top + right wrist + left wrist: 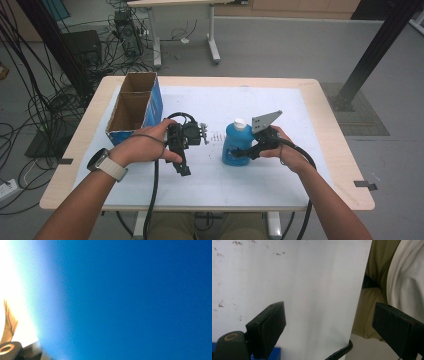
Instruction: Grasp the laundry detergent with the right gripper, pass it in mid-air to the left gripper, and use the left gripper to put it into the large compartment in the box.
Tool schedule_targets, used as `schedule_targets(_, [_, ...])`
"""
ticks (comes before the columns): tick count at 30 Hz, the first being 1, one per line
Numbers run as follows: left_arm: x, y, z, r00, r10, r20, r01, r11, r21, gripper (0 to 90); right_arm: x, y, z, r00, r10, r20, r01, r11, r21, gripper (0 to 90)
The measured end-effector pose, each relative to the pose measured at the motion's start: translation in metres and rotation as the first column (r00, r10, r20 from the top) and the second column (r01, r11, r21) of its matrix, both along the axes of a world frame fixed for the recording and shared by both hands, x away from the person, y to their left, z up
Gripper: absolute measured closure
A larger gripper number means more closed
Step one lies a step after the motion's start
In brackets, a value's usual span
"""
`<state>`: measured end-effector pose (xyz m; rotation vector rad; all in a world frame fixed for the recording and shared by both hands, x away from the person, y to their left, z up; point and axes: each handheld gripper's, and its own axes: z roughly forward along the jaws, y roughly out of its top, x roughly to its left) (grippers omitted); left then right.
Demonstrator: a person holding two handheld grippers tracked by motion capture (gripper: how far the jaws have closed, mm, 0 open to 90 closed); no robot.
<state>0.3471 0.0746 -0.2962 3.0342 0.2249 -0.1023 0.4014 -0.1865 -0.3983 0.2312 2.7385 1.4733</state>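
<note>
In the high view, the right gripper is seen clamped on the lower body of a blue bottle with a white cap, which stands upright on the white mat near the table's middle. The left gripper is held just left of the bottle, apart from it, pointing back toward the person, with nothing gripped. A cardboard box with a blue side stands at the mat's far left corner. The mat is laid on a light wooden table; a grey floor, cables and another table's legs are seen beyond.

In the left gripper view, the left gripper's jaws are spread wide over bare white mat, with nothing between them.

In the right gripper view, the bottle's blue surface is pressed close against the camera.
</note>
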Motion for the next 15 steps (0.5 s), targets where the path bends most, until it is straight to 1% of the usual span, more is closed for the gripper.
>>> schedule_targets(15, [-0.0005, -0.0012, 0.0007, 1.0, -0.002, 0.003, 0.002, 1.0, -0.004, 12.2, 0.0002, -0.0001, -0.0001, 1.0, 0.0, -0.001, 0.0, 1.0, 0.001, 42.9])
